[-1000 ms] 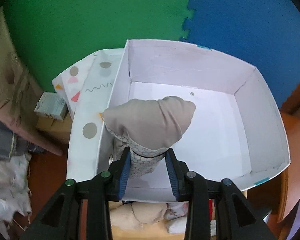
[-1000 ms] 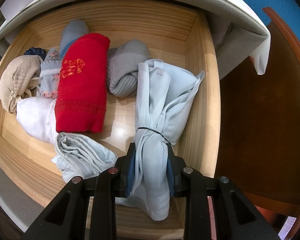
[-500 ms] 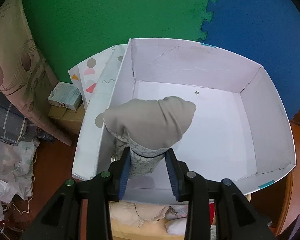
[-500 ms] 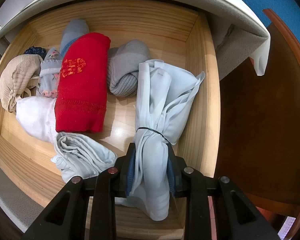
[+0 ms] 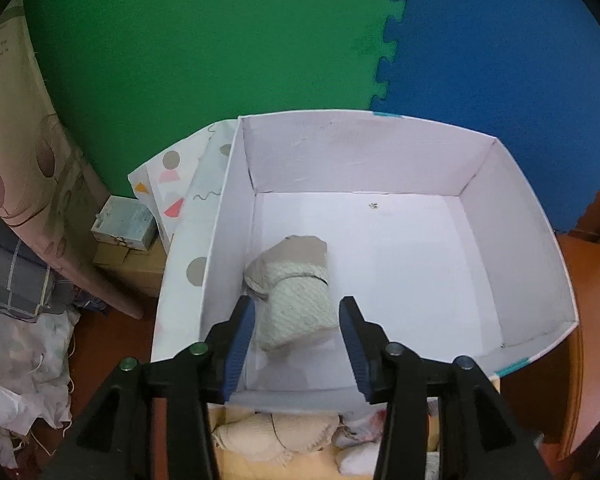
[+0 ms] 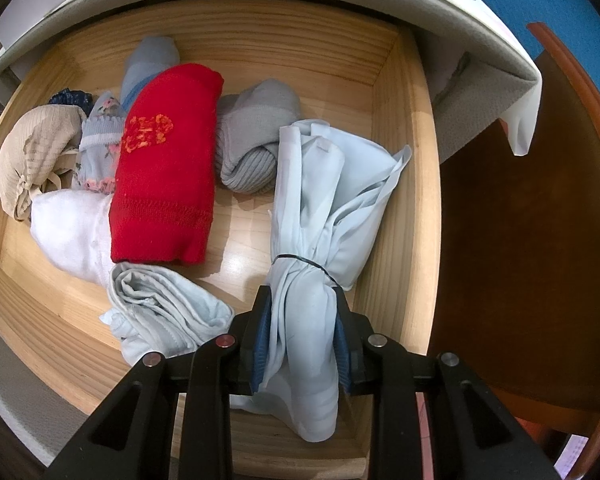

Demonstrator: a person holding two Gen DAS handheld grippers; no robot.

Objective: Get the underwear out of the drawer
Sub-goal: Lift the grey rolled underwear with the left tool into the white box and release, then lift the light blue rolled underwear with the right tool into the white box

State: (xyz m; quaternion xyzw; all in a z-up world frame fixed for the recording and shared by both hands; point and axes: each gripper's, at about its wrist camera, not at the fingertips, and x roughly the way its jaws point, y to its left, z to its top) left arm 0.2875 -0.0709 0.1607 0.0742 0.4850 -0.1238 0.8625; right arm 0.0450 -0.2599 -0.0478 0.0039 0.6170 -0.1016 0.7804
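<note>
Left wrist view: your left gripper (image 5: 296, 344) hangs over the white box (image 5: 540, 248) with its jaws spread apart, gripping nothing.
Beige roll (image 5: 294, 292): it lies on the box floor at 9 o'clock of the box, close to the left wall, between your blue pads (image 5: 240, 344) but clear of both.
Beside the box: patterned cloth (image 5: 180, 184) at 10 o'clock; a small carton (image 5: 124, 222) just past it; green mat (image 5: 204, 40) and blue mat (image 5: 500, 60) behind.
Under the box: the drawer edge shows at 6 o'clock with cream bundles (image 5: 276, 432) in it.
Right wrist view: your right gripper (image 6: 300, 340) is clamped on the pale blue bundle (image 6: 324, 208), pinching it below its black band (image 6: 300, 262).
Drawer (image 6: 396, 240): wooden, open; the blue bundle lies along its right wall, from 6 toward 1 o'clock.
Other items in the drawer: red roll (image 6: 164, 164) at centre; grey roll (image 6: 252, 136) touching the blue bundle at 12; white piece (image 6: 72, 228) and tan piece (image 6: 32, 156) at 9; floral piece (image 6: 98, 136) at 10; crumpled pale piece (image 6: 160, 312) at 7.
</note>
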